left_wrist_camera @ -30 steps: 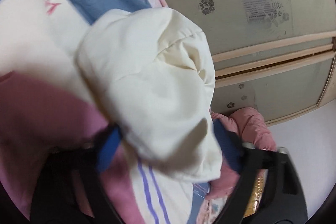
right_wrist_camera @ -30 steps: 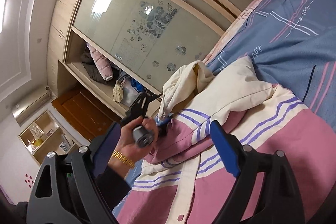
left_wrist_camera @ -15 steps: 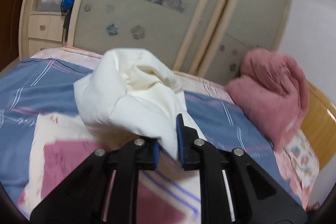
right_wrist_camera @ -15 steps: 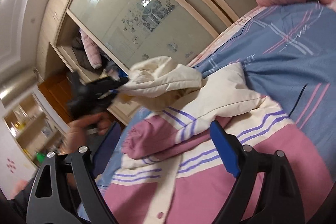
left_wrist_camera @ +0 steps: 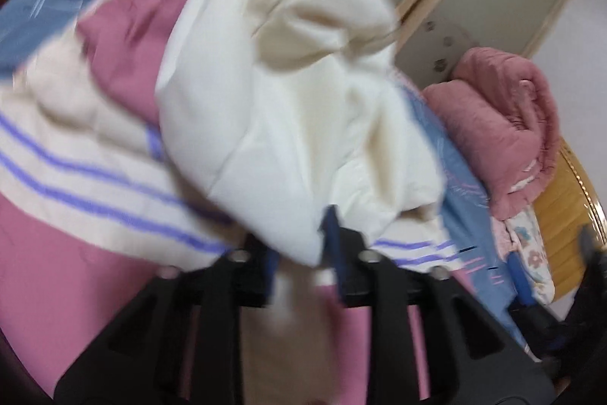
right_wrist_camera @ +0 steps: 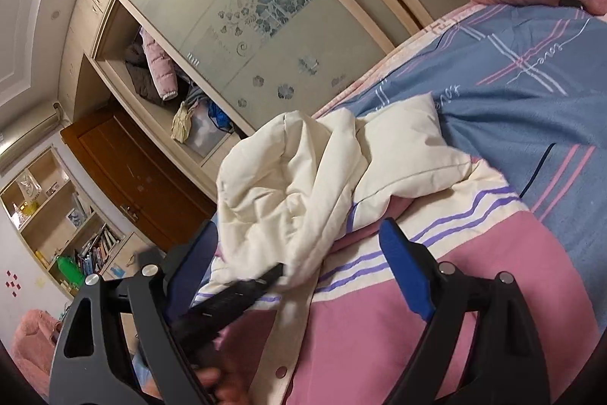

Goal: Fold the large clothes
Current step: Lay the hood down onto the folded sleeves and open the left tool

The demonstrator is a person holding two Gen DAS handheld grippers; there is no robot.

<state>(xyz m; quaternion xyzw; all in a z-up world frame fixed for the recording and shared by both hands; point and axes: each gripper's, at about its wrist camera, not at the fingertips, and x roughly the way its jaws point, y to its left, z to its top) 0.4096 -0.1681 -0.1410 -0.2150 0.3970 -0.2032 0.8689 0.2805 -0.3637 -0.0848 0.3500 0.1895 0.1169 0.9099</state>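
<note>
A pink and cream jacket with purple stripes lies spread on the bed. Its cream hood is folded forward over the jacket's chest. In the left wrist view the hood fills the middle, blurred by motion. My left gripper is at the hood's lower edge; its jaws are opening, with that edge still lying between them. From the right wrist view the left gripper shows as a black blur at the hood's edge, a hand behind it. My right gripper hangs open over the jacket with nothing between its fingers.
The bed has a blue sheet with pink and white lines. A folded pink quilt sits at the head, by a wooden headboard. A wardrobe with frosted sliding doors, a brown door and shelves stand beyond the bed.
The left gripper has swung the hood across and down onto the jacket. Its jaws, clamped on the hood's edge half a second ago, have parted. The right gripper has stayed put.
</note>
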